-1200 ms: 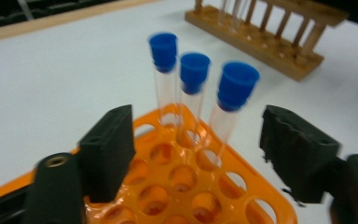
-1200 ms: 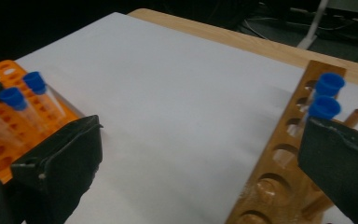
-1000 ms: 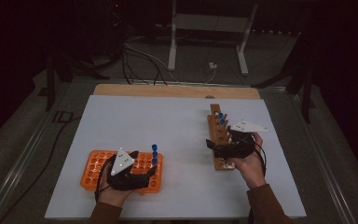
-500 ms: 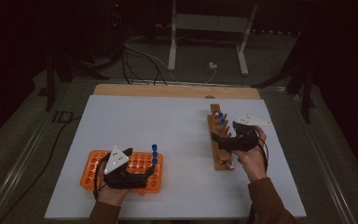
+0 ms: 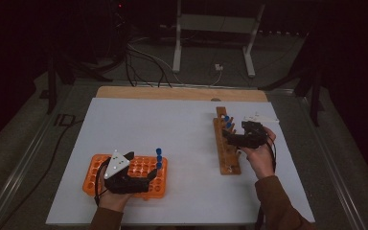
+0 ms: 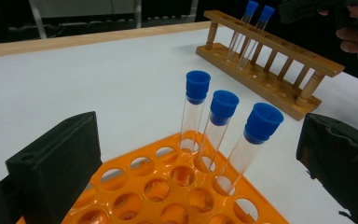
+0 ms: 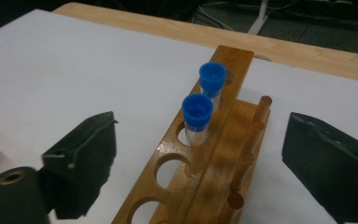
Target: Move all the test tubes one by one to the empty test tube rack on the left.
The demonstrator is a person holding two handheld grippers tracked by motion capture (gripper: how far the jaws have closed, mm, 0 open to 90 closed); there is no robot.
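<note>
Three clear tubes with blue caps (image 6: 214,126) stand in a row at the right end of an orange rack (image 5: 124,175) at the near left. My left gripper (image 6: 200,140) hovers over that rack, jaws spread wide on either side of the tubes and touching none; they have just been opening. A wooden rack (image 5: 229,158) lies lengthwise at the right and holds two blue-capped tubes (image 7: 197,116) at its far end. My right gripper (image 7: 200,154) hangs over it, open, short of those tubes. Its jaws have just been closing a little, with nothing pressed between the pads.
The white table top (image 5: 172,129) has a bare wooden strip (image 5: 182,93) along its far edge. Behind it stand a metal stand (image 5: 211,43) and loose cables (image 5: 143,57) on the dark floor. A small white object (image 5: 261,117) lies beyond my right hand.
My right gripper has moved along the wooden rack, away from the person and toward the two tubes. The left hand has stayed over the orange rack.
</note>
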